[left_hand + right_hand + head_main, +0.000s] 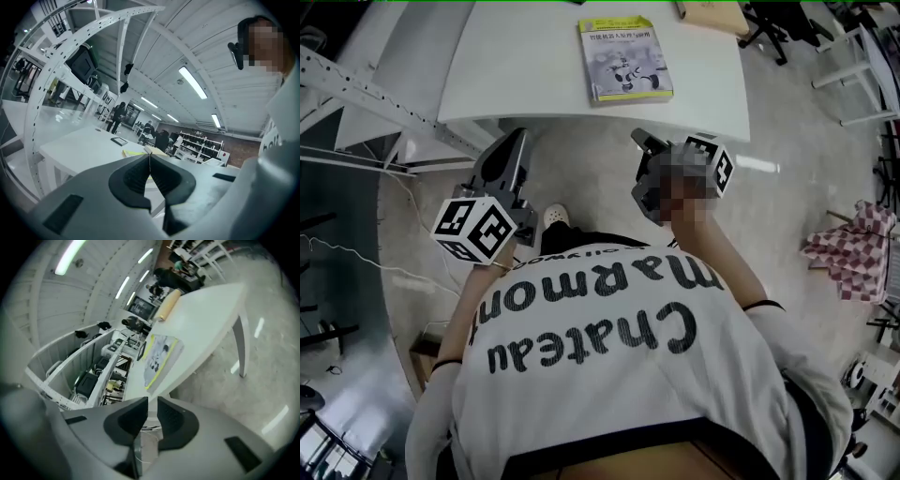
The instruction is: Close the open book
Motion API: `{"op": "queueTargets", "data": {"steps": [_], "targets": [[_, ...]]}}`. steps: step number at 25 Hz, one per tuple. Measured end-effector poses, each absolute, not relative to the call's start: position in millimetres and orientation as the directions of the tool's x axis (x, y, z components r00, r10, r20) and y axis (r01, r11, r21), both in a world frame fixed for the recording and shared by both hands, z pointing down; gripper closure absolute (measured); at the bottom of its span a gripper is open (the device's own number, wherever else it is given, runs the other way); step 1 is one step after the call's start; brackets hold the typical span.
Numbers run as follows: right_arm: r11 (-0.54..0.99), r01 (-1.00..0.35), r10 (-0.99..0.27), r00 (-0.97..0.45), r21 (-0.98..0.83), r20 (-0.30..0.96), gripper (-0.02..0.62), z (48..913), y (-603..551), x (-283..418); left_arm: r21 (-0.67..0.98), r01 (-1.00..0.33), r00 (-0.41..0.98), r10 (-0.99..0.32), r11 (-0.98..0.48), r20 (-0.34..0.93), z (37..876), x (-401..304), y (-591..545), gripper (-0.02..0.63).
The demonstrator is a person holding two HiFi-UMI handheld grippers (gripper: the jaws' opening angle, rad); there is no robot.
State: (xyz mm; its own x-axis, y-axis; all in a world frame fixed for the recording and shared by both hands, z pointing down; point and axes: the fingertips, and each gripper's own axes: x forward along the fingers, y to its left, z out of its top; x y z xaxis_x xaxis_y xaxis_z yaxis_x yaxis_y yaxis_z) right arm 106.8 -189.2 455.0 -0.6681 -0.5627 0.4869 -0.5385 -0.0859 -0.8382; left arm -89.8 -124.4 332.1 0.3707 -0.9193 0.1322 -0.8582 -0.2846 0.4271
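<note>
The book lies closed on the white table, its yellow-edged cover up, near the table's front edge. Both grippers hang in the air short of the table, over the floor. My left gripper is below and left of the book, its jaws shut with nothing in them. In the left gripper view the fingertips meet, and the book shows low beyond them. My right gripper is just below the book, partly behind a mosaic patch. In the right gripper view its jaws stand almost together and empty, with the book ahead.
A tan object lies at the table's far right; it looks like a roll in the right gripper view. A white perforated frame stands to the left. Office chairs and a checkered cloth are at the right.
</note>
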Motion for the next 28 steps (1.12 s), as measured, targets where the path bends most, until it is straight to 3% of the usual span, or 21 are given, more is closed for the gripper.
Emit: {"op": "queueTargets", "data": {"steps": [5, 12, 19, 28], "targets": [[0.159, -0.643, -0.615, -0.658, -0.749, 0.434, 0.538, 402.8, -192.0, 114.9, 0.435, -0.851, 0.369, -0.924, -0.295, 0.095, 318.7, -73.4, -117.9, 0.581], [0.408, -0.785, -0.728, -0.588, -0.466, 0.354, 0.538, 343.7, -195.7, 121.3, 0.371, -0.879, 0.352, -0.933, -0.300, 0.079, 298.4, -60.9, -117.1, 0.581], [0.504, -0.832, -0.789, -0.552, -0.231, 0.269, 0.538, 306.7, -193.4, 120.7, 0.356, -0.887, 0.338, -0.938, -0.294, 0.070, 291.4, -49.5, -113.1, 0.581], [0.537, -0.816, -0.767, -0.578, -0.214, 0.278, 0.538, 309.6, -177.9, 123.8, 0.358, -0.897, 0.299, -0.952, -0.257, 0.065, 294.2, -47.2, -93.8, 0.581]]}}
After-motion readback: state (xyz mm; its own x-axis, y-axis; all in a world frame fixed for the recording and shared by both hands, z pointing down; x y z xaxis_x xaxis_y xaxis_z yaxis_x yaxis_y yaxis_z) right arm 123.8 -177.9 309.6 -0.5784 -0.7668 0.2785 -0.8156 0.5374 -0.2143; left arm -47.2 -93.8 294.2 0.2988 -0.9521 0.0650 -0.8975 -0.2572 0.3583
